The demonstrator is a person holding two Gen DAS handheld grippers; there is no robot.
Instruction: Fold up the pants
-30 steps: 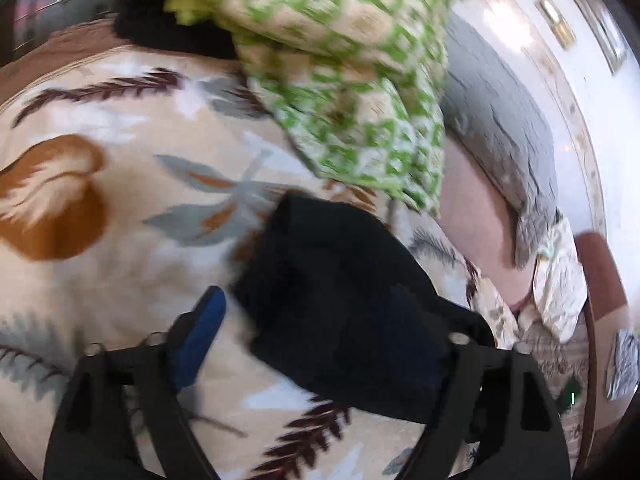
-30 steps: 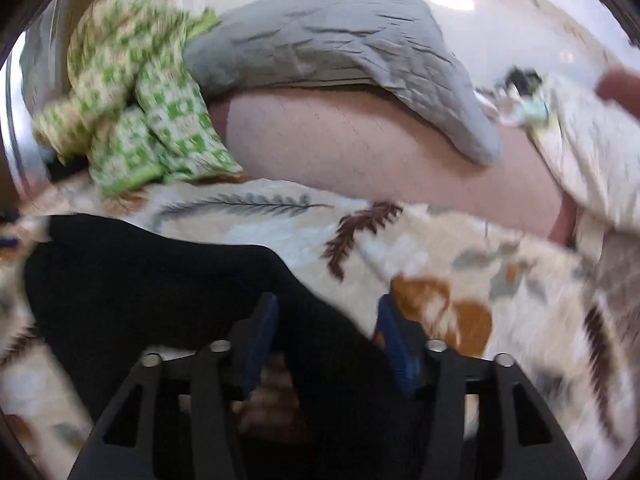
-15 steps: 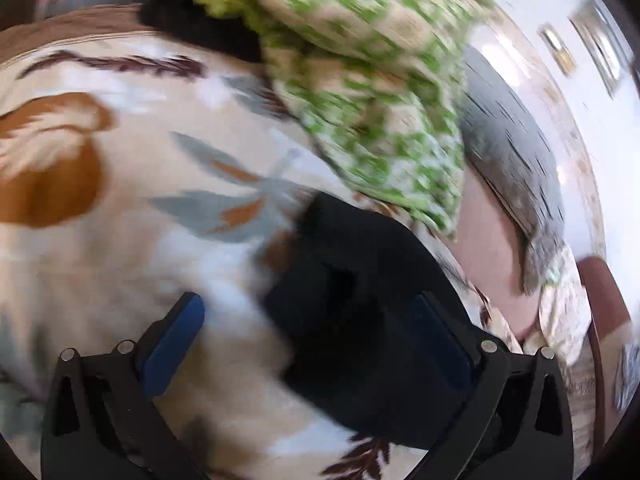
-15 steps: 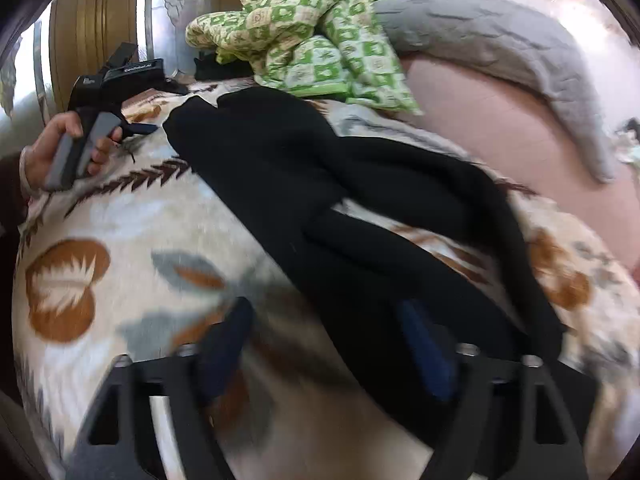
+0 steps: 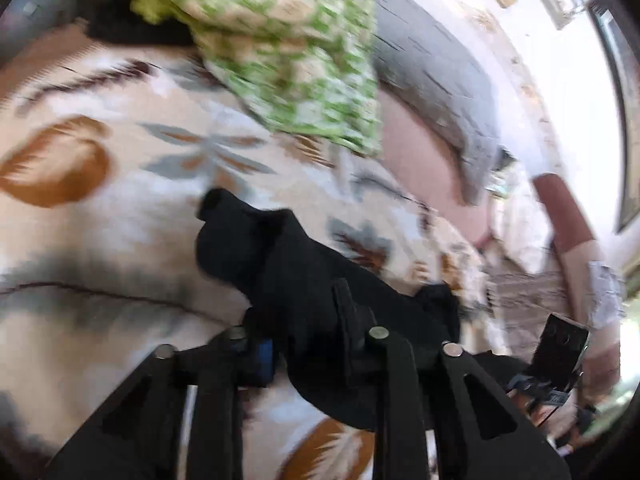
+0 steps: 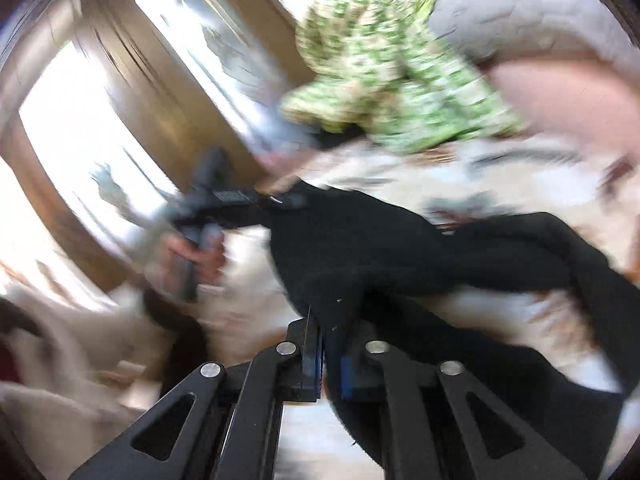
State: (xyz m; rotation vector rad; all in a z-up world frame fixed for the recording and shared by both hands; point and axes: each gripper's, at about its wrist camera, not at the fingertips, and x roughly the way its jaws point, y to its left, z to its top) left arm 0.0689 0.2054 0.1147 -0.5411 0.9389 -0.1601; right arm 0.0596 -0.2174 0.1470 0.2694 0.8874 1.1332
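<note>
Left wrist: pants (image 5: 320, 280) edge pinched, bedspread (image 5: 120, 220) open leftward.

Count, both wrist views:
- 1 pair of black pants (image 5: 304, 276), one bunched piece, centre of the left view running to 5 o'clock.
- 2 grippers: left gripper (image 5: 308, 344) at 6 o'clock, right gripper (image 6: 330, 364) at 6 o'clock in its own view.
- 1 green-checked cloth (image 5: 288, 48), 12 o'clock.
- 1 grey pillow (image 5: 436, 92), 2 o'clock.
- 1 leaf-print blanket (image 5: 112, 208), 9 o'clock.
- 1 hand (image 6: 196, 256) in the right view, 9 o'clock.
</note>
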